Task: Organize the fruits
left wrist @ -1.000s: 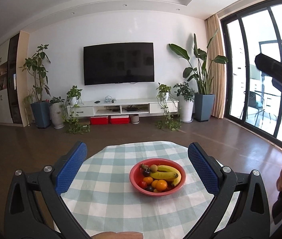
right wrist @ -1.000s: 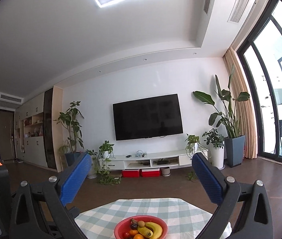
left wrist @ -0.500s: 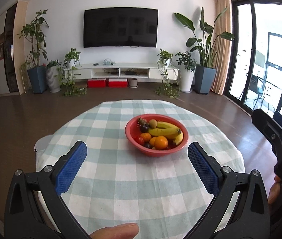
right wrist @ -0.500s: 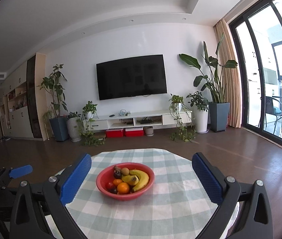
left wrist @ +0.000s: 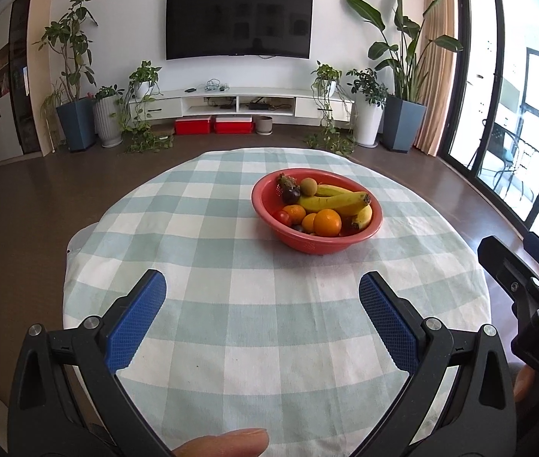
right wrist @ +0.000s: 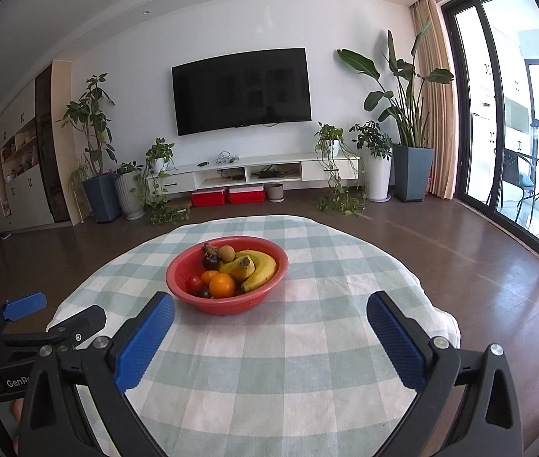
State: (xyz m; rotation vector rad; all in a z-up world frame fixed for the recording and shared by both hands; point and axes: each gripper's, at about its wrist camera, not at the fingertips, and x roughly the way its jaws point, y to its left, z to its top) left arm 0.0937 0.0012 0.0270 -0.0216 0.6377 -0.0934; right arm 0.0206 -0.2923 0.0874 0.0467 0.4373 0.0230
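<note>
A red bowl (left wrist: 372, 228) (right wrist: 181, 289) stands on a round table under a green-and-white checked cloth (left wrist: 231, 266) (right wrist: 307, 342). It holds bananas (left wrist: 330, 200) (right wrist: 258, 266), oranges (left wrist: 327, 222) (right wrist: 222, 285), a kiwi (left wrist: 308, 186), a dark purple fruit (left wrist: 291, 193) and a small red fruit (left wrist: 282, 216). My left gripper (left wrist: 261, 289) is open over the cloth, short of the bowl. My right gripper (right wrist: 269, 308) is open too, just short of the bowl. Nothing is between either pair of blue pads.
Beyond the table are dark wooden floor, a wall television (left wrist: 239, 23), a low white cabinet (left wrist: 239, 103) and several potted plants (left wrist: 75, 114). Glass doors (left wrist: 517, 114) fill the right side. The right gripper's body (left wrist: 528, 304) shows at the left view's right edge.
Both grippers have tilted down and come closer to the table. The bowl now sits larger and higher in both views, and more cloth shows beneath the fingers. Both stayed open.
</note>
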